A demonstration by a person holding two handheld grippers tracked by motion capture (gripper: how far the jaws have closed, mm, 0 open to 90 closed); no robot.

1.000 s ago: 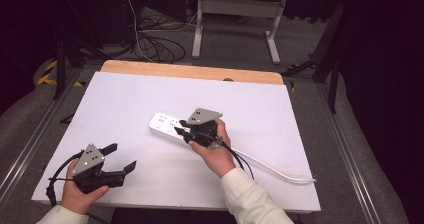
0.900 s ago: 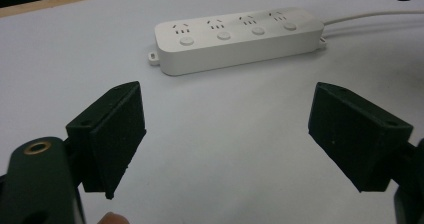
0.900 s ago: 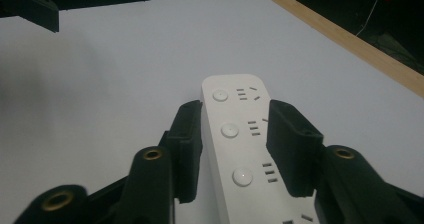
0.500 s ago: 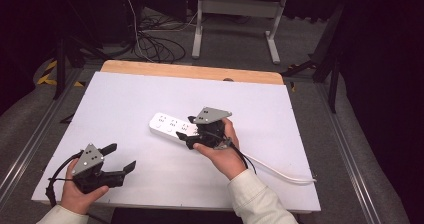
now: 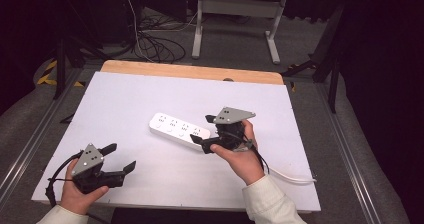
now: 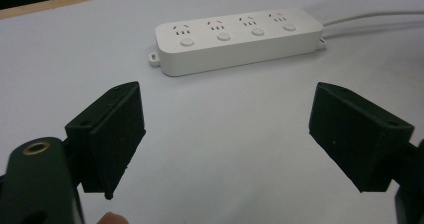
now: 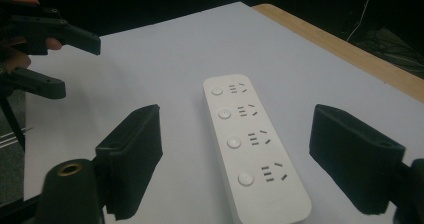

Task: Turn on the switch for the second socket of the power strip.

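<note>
A white four-socket power strip lies flat near the middle of the white tabletop, with its white cable trailing to the right. My right gripper is open at the strip's cable end, one jaw on each side of it. The right gripper view has the power strip running away between the wide-apart jaws of the right gripper. My left gripper is open near the front left corner and holds nothing. In the left gripper view, the power strip lies well beyond the left gripper.
A bare wooden strip runs along the table's far edge. Metal rails flank the table on both sides. Behind it are a desk frame and floor cables. The other hand's gripper is at far left in the right gripper view.
My right gripper has slid to the right along the power strip toward its cable end, staying open. The left gripper has stayed put.
</note>
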